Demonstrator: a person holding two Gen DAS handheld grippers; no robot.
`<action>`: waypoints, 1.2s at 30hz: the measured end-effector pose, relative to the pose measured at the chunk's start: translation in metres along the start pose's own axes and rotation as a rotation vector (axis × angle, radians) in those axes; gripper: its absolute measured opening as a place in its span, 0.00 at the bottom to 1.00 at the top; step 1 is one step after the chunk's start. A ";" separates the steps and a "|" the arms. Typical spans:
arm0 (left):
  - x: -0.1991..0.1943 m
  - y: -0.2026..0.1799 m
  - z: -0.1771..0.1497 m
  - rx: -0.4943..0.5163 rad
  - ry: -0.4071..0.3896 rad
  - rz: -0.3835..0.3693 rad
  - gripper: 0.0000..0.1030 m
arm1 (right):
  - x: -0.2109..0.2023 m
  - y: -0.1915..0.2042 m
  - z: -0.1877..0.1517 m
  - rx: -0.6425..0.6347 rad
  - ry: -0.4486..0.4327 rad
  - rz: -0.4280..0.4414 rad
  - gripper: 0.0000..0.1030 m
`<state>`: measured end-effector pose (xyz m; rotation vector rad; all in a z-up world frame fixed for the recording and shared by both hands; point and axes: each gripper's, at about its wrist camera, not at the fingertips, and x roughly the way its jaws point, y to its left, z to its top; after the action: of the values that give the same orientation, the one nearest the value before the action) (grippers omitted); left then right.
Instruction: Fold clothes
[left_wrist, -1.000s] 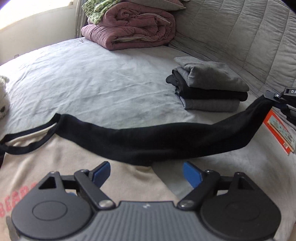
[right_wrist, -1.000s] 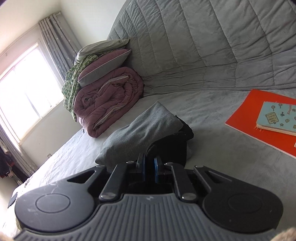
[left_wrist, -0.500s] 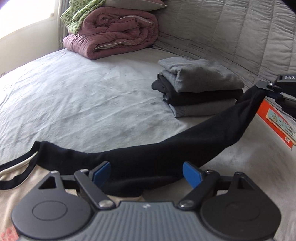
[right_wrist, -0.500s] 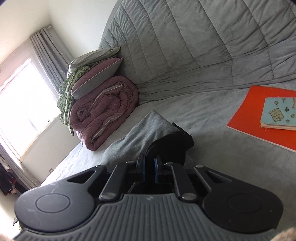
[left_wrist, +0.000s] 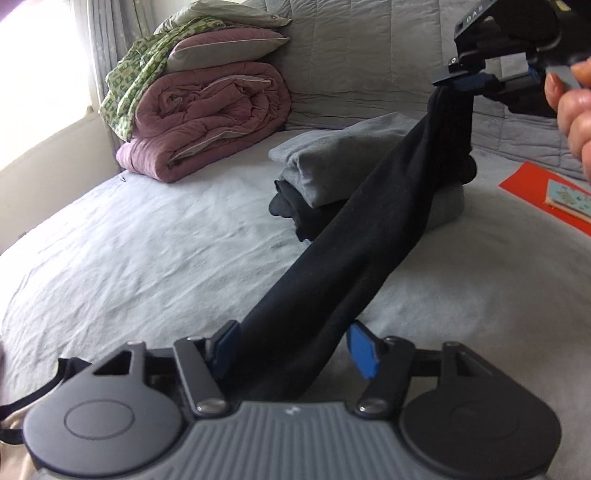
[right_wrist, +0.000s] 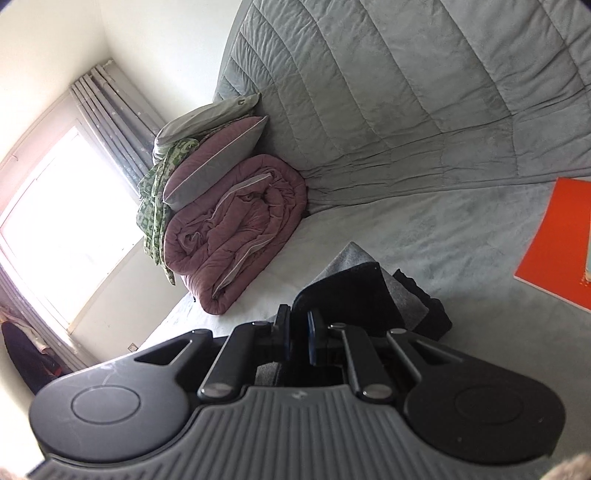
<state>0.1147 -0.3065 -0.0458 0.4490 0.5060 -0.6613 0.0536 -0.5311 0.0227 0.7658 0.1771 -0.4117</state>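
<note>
On the gray bed (left_wrist: 147, 258), a black sleeve (left_wrist: 369, 229) stretches up from the left gripper (left_wrist: 291, 350), whose blue pads stand apart around it, to the right gripper (left_wrist: 465, 79), clamped on its cuff. The shirt's beige body (left_wrist: 11, 428) lies at the lower left. To fold well, I judge the sleeve should stay taut and be laid flat across the body without twisting. No containers show; a stack of folded clothes (left_wrist: 332, 166) sits behind.
</note>
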 end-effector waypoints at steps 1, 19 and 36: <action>0.003 -0.001 0.000 0.006 -0.004 0.023 0.38 | 0.003 -0.002 0.000 -0.003 0.004 0.002 0.11; -0.025 -0.010 -0.029 0.193 -0.024 -0.159 0.05 | -0.016 -0.091 -0.023 -0.044 0.202 -0.048 0.10; -0.033 0.058 -0.035 0.112 0.077 -0.371 0.56 | -0.072 -0.114 -0.037 -0.200 0.182 -0.168 0.27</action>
<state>0.1207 -0.2316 -0.0413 0.4916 0.6345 -1.0358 -0.0602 -0.5570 -0.0540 0.5925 0.4491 -0.4751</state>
